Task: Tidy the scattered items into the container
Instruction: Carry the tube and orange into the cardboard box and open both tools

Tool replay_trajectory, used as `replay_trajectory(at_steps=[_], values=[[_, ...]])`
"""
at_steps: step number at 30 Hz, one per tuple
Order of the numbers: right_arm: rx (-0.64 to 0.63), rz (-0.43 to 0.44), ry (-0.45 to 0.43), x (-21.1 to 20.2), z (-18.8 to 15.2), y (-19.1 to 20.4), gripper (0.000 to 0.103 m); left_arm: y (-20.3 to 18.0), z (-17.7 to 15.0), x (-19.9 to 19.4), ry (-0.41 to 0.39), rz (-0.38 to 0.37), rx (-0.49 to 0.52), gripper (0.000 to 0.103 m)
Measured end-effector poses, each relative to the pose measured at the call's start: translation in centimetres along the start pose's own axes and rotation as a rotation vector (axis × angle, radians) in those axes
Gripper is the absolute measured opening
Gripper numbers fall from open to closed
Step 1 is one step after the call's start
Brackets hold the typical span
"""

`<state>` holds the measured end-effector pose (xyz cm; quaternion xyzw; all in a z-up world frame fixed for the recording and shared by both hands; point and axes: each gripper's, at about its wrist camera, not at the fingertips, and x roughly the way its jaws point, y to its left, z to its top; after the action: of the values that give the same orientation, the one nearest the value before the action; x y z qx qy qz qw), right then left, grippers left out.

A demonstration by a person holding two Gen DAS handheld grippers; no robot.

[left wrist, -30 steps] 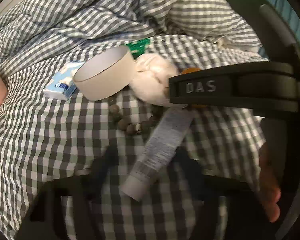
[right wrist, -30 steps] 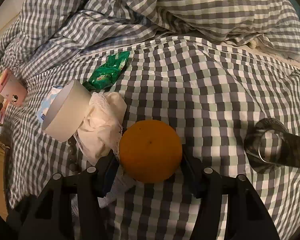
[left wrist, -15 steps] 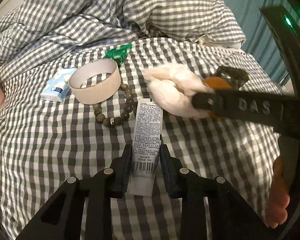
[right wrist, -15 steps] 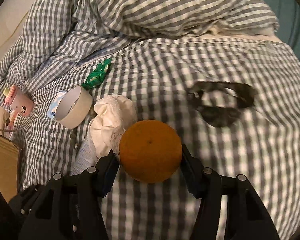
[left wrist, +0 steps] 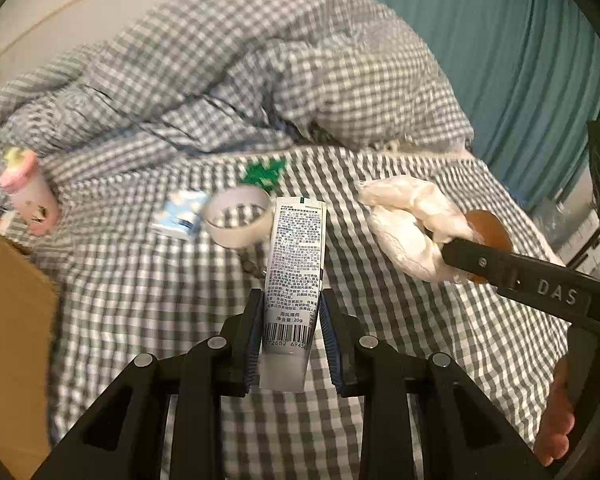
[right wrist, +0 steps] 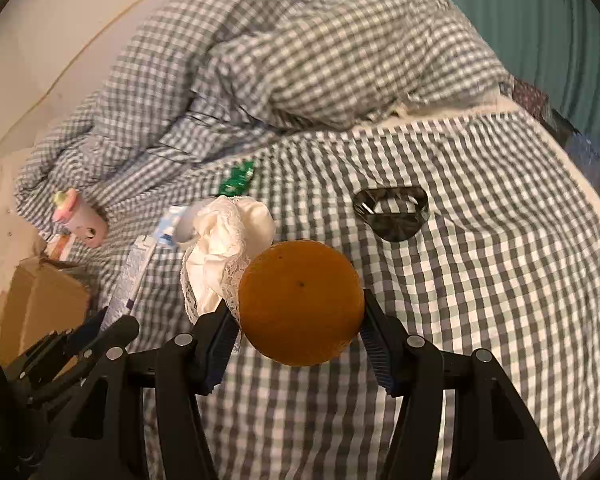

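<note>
My left gripper (left wrist: 290,300) is shut on a white printed tube (left wrist: 294,264), held off the checked bedsheet (left wrist: 140,300) with its flat end pointing away. An orange (right wrist: 300,300) sits between the pads of my right gripper (right wrist: 298,314), which is shut on it above the bed. A white lace cloth (right wrist: 224,248) hangs at that gripper's left finger, lifted along with the orange. In the left wrist view the right gripper (left wrist: 480,258) stands at the right with the orange (left wrist: 490,226) and the cloth (left wrist: 408,216). A cardboard box (right wrist: 36,304) lies at the left.
On the sheet lie a tape roll (left wrist: 238,220), a blue tissue pack (left wrist: 182,218), a green packet (left wrist: 262,174), a pink cup (left wrist: 32,196) and a dark glossy object (right wrist: 392,214). A bunched checked duvet (left wrist: 260,80) fills the back. Teal curtain (left wrist: 500,60) at the right.
The left gripper shut on the tube and raised it off the sheet. The right gripper rose with the orange and cloth. Both views now take in more of the bed.
</note>
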<state>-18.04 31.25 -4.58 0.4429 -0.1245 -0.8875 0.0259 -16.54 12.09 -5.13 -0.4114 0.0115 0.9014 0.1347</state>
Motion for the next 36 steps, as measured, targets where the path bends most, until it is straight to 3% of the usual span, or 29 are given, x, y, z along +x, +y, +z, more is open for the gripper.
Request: replay_trajectory(at_steps=[10, 21, 27, 36], values=[[-0.081, 0.022, -0.078, -6.3, -2.2, 4.7, 0.057, 1.0, -0.6, -7.0, -0.087, 0.001, -0.019, 0.028], [-0.154, 0.039, -0.11, -10.3, -4.7, 9.1, 0.057, 3.7, -2.7, -11.9, -0.11, 0.033, -0.067, 0.028], [-0.212, 0.091, -0.11, -10.7, -5.2, 14.4, 0.057, 8.1, -3.9, -15.5, -0.113, 0.104, -0.109, 0.028], [-0.401, 0.192, -0.063, -9.4, -7.0, 27.5, 0.057, 19.7, -6.2, -20.3, -0.133, 0.238, -0.285, 0.028]])
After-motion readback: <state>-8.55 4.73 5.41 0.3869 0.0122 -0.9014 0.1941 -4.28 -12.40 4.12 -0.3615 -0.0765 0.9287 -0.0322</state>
